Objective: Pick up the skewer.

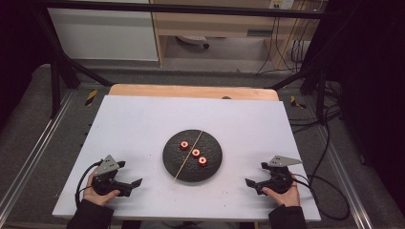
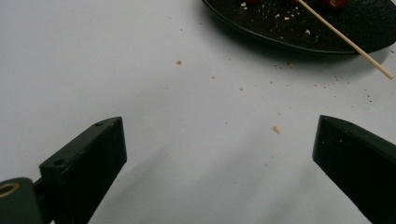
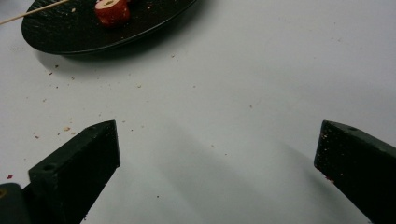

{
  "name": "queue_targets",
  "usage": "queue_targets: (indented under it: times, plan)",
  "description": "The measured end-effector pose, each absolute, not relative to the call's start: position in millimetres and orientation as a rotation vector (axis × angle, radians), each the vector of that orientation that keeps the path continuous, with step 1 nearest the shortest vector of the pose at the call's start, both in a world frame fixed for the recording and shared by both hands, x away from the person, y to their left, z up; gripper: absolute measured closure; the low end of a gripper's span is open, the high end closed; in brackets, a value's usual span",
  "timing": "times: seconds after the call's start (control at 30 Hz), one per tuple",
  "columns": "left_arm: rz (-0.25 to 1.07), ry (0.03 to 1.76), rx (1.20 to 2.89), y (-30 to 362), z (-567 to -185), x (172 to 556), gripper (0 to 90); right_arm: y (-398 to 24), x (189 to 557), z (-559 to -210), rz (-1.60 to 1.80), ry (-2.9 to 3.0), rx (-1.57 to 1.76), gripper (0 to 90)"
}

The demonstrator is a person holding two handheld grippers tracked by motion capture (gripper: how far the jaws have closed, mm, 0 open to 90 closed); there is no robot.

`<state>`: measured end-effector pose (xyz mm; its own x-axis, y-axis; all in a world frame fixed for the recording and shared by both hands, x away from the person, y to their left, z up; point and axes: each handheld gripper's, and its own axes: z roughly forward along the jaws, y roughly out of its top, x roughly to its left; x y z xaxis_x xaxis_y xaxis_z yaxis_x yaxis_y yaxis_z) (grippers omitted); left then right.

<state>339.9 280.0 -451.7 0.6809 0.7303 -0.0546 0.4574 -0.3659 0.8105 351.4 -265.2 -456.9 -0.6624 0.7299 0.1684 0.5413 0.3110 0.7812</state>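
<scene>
The left gripper (image 1: 128,175) rests on the white table (image 1: 143,124) with its jaws spread wide and nothing between them; the right gripper (image 1: 255,176) sits the same way, jaws apart and empty. Both lie near the person's edge of the table, one to each side of the black plate (image 1: 172,162), well apart from it, jaws turned in toward it. On the plate, three red rings of food (image 1: 196,152) lie in a short diagonal row; what they are is hard to say. A thin wooden skewer (image 1: 187,156) crosses the plate beside them, long axis slanting from the plate's far rim to just past its near-left rim. Crumbs (image 2: 277,129) dot the table near the plate. No readable writing shows.
</scene>
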Motion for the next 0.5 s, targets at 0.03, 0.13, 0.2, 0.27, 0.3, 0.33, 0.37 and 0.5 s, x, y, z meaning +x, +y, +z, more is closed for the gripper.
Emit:
queue_targets:
  times: [0.03,0.13,0.2,0.27,0.3,0.33,0.37,0.5]
  plan:
    - [0.396,0.916,2.023,279.8,-451.6,340.1,2.6,-265.1,351.1,-456.8,1.28,2.355,1.165,0.9]
    - [0.39,0.909,2.026,278.9,-450.1,340.5,2.6,-265.4,350.9,-456.3,1.287,2.352,1.163,0.9]
    - [0.381,0.904,2.026,277.4,-448.2,340.1,1.9,-265.6,350.8,-455.9,1.29,2.353,1.165,0.9]
    - [0.378,0.901,2.025,276.8,-447.7,339.8,1.4,-265.7,350.7,-455.9,1.288,2.352,1.164,0.9]
    - [0.373,0.905,2.025,275.3,-446.4,339.2,1.4,-265.5,350.5,-455.8,1.289,2.351,1.169,0.9]
    - [0.372,0.904,2.026,274.3,-445.8,339.2,1.4,-265.7,350.7,-455.7,1.289,2.352,1.167,0.9]
    - [0.366,0.902,2.028,273.2,-445.4,339.3,1.4,-265.5,350.8,-455.8,1.289,2.351,1.17,0.9]
    - [0.371,0.9,2.04,268.1,-443.5,339.3,1.1,-265.3,350.6,-456.1,1.286,2.351,1.171,0.8]
